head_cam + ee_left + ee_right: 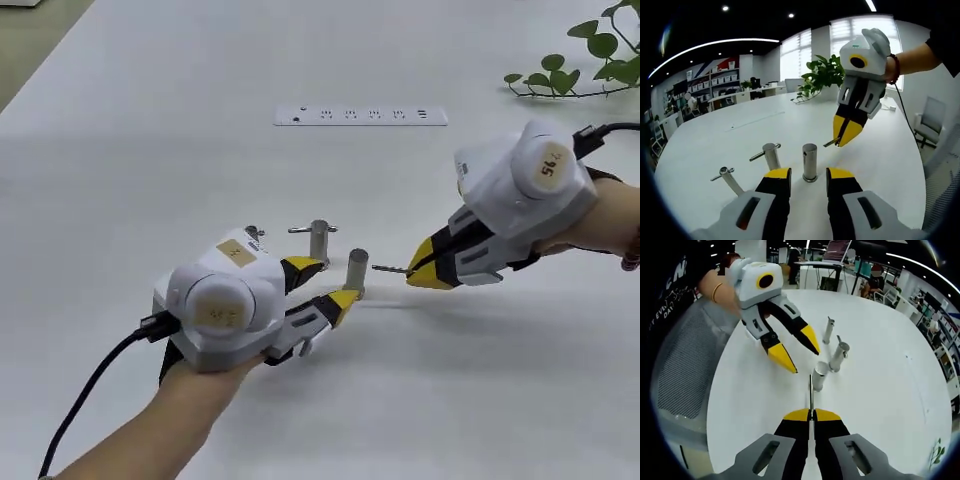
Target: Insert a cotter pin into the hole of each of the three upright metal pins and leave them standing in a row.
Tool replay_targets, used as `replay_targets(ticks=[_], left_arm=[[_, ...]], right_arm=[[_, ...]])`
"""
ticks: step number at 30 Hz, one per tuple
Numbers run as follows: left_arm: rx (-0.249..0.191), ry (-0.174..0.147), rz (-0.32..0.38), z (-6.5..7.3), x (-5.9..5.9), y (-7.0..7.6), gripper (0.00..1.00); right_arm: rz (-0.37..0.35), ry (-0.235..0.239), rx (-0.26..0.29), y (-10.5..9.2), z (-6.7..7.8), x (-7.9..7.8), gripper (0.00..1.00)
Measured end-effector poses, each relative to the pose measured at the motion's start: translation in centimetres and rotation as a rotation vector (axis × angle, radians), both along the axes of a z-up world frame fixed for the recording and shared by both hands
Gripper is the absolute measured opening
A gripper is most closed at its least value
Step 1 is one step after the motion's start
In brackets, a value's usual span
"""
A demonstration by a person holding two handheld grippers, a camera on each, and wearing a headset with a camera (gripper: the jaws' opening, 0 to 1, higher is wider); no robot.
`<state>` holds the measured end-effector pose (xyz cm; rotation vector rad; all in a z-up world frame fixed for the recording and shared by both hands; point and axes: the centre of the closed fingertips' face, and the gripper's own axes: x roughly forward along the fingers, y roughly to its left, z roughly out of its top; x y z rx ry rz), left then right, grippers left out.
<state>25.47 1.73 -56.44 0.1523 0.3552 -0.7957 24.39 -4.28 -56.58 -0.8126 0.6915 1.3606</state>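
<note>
- My left gripper [328,281] has its jaws apart, with the bare metal pin [357,270] upright just ahead of the tips.
- My right gripper [411,273] is clamped on a cotter pin [386,268], whose tip is just beside that pin's top.
- Open white table [450,400] lies all round.
- The middle pin [319,238] carries a second cotter pin [300,230].
- In the head view the far pin [254,234] is half hidden behind my left gripper.
</note>
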Motion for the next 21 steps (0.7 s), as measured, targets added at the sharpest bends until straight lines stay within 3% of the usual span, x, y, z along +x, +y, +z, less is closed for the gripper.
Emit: replay_targets(ticks=[4, 13, 21], left_arm=[[0.023, 0.005, -0.003, -0.6, 0.4, -0.5, 0.25], [0.015, 0.012, 0.0, -0.9, 1.5, -1.6, 0.23], [0.028, 0.02, -0.018, -1.4, 1.7, -2.3, 0.2]], right_arm=[[0.007, -0.003, -0.006, -0.1, -0.1, 0.5, 0.0], [0.015, 0.001, 0.001, 0.0, -0.3, 1.2, 0.0], [0.035, 0.002, 0.007, 0.4, -0.3, 1.4, 0.0]])
